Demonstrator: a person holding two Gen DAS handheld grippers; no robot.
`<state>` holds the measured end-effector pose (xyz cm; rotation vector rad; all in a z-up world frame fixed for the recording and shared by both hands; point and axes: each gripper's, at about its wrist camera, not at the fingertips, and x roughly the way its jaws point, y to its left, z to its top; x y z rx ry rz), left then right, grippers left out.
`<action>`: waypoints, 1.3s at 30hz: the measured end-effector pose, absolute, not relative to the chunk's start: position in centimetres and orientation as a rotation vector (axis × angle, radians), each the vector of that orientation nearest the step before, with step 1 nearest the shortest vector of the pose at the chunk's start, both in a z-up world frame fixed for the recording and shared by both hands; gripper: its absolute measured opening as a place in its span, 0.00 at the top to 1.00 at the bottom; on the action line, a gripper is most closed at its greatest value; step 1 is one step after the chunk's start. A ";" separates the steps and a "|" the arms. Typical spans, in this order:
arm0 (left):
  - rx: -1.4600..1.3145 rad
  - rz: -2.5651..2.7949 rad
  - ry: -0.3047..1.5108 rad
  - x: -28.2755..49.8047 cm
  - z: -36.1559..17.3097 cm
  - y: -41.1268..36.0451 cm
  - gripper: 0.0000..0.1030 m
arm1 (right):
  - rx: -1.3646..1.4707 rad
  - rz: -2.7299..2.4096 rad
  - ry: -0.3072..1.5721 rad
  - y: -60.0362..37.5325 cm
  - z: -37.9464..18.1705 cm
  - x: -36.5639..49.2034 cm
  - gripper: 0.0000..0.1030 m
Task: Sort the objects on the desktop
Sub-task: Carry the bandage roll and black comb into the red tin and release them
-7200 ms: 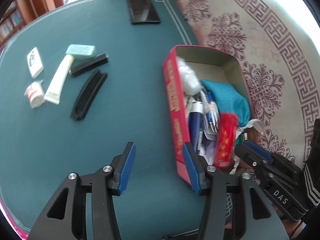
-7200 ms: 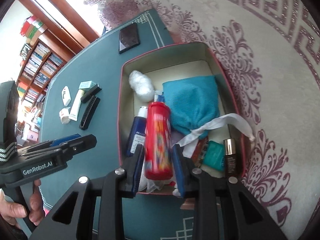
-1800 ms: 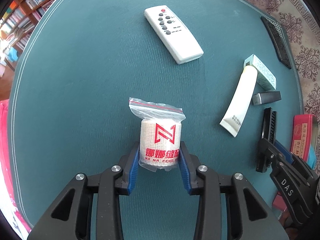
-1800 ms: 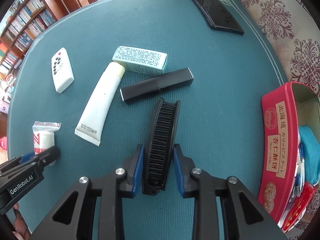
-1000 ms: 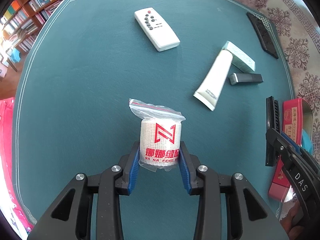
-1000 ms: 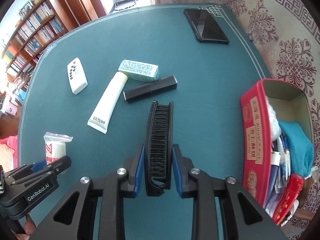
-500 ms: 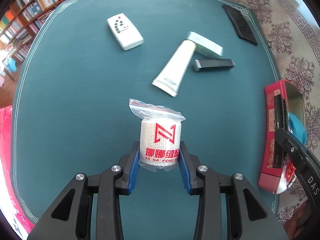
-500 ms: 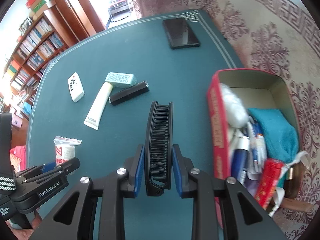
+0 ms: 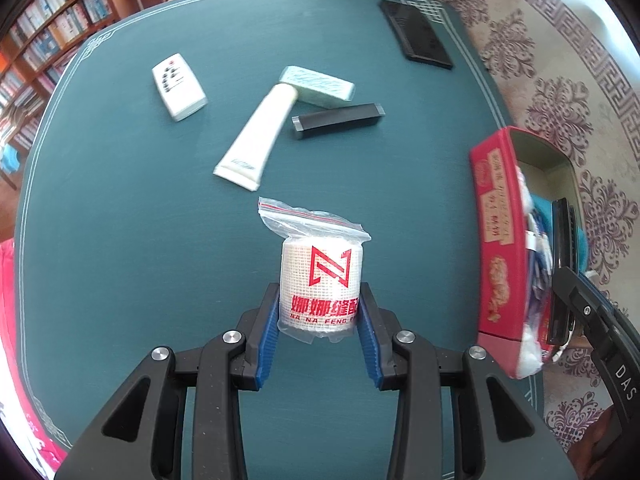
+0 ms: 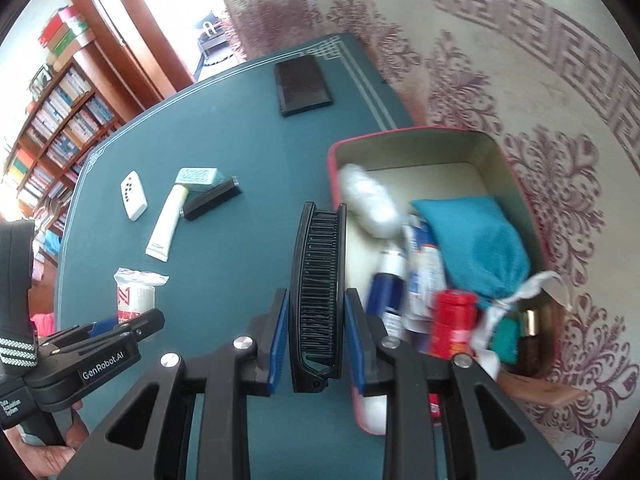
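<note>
Left tongs (image 9: pixel 319 322) clamped on a bagged gauze roll (image 9: pixel 320 288), gripped low on its sides so that the bag's sealed top stands clear above the blue pads; the roll hangs over the green bench (image 9: pixel 120 220), short of the red tin (image 9: pixel 496 240). Right tongs (image 10: pixel 316 340) clamped on a black folding comb (image 10: pixel 318 292), held lengthwise along the fingers, its far end at the tin's near wall (image 10: pixel 334 168). We read both loads as bound for the tin, which already holds a blue pouch (image 10: pixel 480 240), tubes and a red can (image 10: pixel 454 324). A remote (image 9: pixel 179 86), a white tube (image 9: pixel 260 136), a pale box (image 9: pixel 318 86) and a black stick (image 9: pixel 338 120) lie unsorted on the bench; a dark case (image 9: pixel 416 38) lies near its far corner.
</note>
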<state>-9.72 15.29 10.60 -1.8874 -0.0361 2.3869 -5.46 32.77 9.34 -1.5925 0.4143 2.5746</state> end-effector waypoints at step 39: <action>-1.640 2.077 0.211 -7.3 13.1 32.4 0.49 | -1.504 2.458 0.513 44.2 9.2 0.3 0.71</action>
